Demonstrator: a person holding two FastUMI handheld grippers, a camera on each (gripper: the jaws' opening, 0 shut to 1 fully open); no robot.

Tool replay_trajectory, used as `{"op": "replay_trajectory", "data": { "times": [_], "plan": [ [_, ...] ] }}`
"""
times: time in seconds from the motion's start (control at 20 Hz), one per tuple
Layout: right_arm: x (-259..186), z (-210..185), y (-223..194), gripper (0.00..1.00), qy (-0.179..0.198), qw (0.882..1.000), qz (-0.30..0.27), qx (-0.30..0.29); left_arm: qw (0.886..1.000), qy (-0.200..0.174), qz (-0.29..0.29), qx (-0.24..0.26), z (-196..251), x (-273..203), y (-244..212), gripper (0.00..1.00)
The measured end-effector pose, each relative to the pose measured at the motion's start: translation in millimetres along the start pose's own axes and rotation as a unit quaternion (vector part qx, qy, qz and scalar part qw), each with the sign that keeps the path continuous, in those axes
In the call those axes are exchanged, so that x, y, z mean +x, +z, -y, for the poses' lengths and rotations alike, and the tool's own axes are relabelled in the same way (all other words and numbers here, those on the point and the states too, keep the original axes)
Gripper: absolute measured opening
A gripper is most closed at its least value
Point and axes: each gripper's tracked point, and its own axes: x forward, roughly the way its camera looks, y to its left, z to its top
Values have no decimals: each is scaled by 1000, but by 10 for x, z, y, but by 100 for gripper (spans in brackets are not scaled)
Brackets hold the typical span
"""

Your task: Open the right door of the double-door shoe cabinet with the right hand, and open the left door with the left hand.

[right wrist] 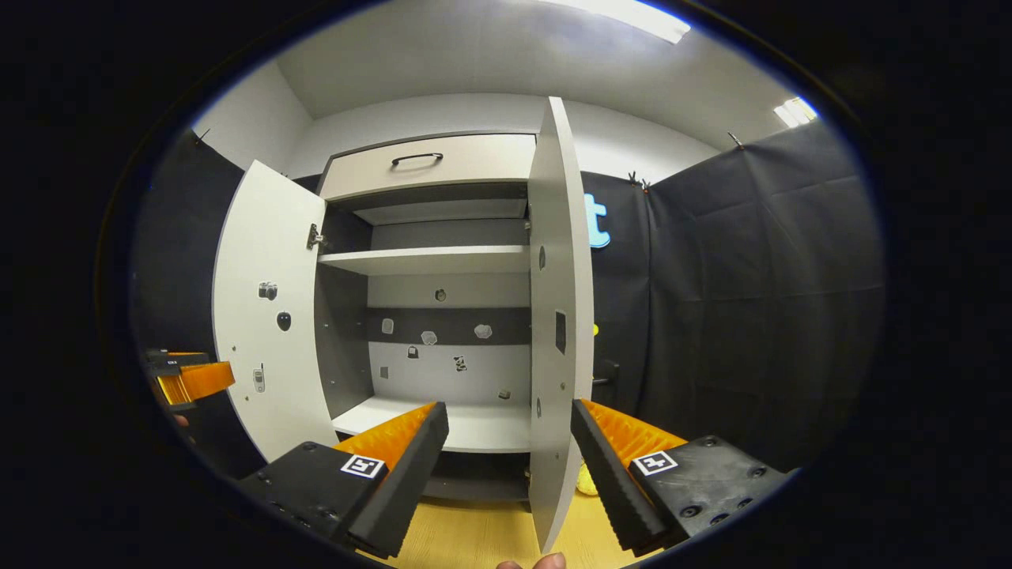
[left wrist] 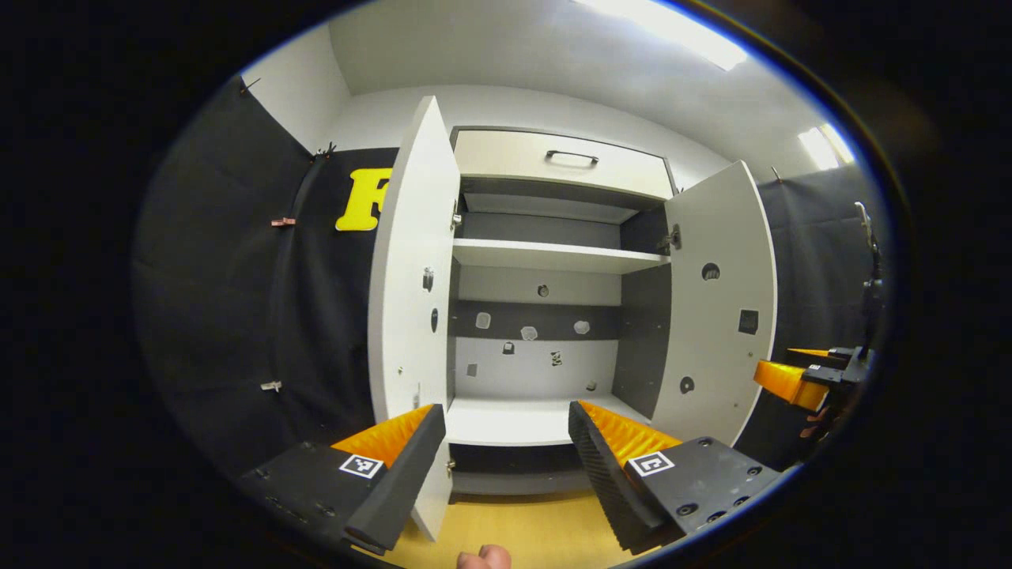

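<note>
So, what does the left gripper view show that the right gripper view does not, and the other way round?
Left gripper view: the inner face of the right door, with a dark square patch, and the right gripper at the far right edge.

Right gripper view: the inner face of the left door, with small stickers, and the left gripper at the far left edge.

Both: the two doors swung open, the drawer on top, the white shelf, and the wooden floor.
</note>
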Motion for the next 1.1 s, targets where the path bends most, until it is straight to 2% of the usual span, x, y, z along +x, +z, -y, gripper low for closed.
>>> {"op": "replay_trajectory", "data": {
  "times": [0.15,0.35,1.1],
  "plan": [
    [-10,3,14,98,4,1000,2,1,1000,-1,3,-1,108,0,7,96],
    [-26,38,34,98,6,1000,4,0,1000,-8,0,26,233,-6,-46,96],
    [-12,9,112,96,11,1000,12,10,1000,-16,0,19,321,51,-45,96]
  ]
}}
